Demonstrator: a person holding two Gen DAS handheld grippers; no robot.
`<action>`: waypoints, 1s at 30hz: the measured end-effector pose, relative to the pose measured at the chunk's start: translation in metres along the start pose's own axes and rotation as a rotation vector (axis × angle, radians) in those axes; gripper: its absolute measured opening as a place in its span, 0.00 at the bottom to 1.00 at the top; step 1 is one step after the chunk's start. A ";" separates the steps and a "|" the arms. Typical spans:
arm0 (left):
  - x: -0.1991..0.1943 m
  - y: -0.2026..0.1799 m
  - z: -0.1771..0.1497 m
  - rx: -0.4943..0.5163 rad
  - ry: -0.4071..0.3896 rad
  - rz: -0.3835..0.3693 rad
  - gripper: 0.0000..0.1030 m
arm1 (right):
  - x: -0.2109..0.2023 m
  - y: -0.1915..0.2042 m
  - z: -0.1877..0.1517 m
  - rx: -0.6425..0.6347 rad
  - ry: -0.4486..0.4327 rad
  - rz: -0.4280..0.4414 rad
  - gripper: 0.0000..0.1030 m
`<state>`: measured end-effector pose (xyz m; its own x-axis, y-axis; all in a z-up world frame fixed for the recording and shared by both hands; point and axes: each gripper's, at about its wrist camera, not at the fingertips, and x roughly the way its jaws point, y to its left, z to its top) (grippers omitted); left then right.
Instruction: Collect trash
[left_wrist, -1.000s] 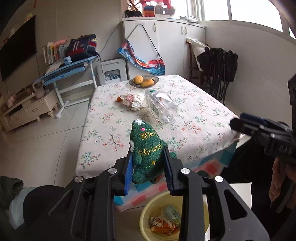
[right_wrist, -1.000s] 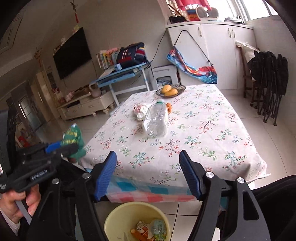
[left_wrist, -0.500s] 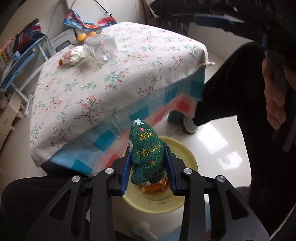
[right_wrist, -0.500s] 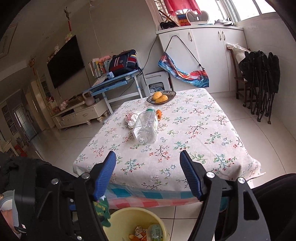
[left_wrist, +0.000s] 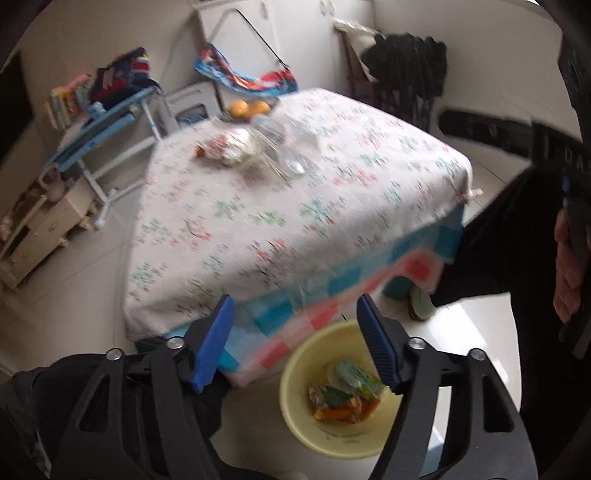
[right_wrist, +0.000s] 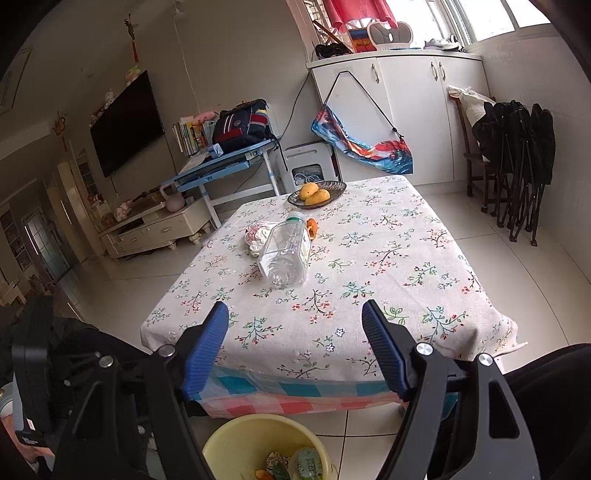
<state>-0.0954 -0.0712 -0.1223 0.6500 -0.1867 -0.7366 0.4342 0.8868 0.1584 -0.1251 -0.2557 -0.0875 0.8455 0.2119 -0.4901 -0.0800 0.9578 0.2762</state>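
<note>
Blue-padded jaws of the left gripper (left_wrist: 295, 339) are opening empty, the green plush they clamped now gone toward the yellow bin (left_wrist: 332, 391) at 6 o'clock; the right gripper (right_wrist: 295, 347) gapes empty, with the plastic bottle (right_wrist: 286, 253) at 12 o'clock on the tabletop (right_wrist: 388, 258) likely next.

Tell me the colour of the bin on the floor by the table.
Pale yellow bin; the left wrist view shows it best.

One clear plastic bottle (right_wrist: 286, 254), one crumpled wrapper (right_wrist: 256, 236) and one small orange scrap (right_wrist: 312, 224) lie on one floral-clothed table (right_wrist: 406, 258). One dark dish (right_wrist: 332, 190) holds two yellow fruits (right_wrist: 314, 194). One yellow bin (right_wrist: 236, 435) stands on the floor, its contents too jumbled to count.
</note>
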 end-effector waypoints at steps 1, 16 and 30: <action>-0.007 0.007 0.004 -0.033 -0.046 0.045 0.79 | -0.002 0.002 0.000 -0.015 -0.009 -0.009 0.70; -0.041 0.055 0.019 -0.266 -0.189 0.186 0.85 | -0.015 0.030 0.000 -0.183 -0.114 -0.069 0.78; -0.045 0.055 0.018 -0.275 -0.206 0.210 0.85 | -0.011 0.028 0.001 -0.183 -0.106 -0.065 0.79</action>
<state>-0.0893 -0.0214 -0.0686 0.8304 -0.0460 -0.5552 0.1142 0.9895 0.0889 -0.1364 -0.2311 -0.0735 0.9019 0.1360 -0.4100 -0.1097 0.9901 0.0872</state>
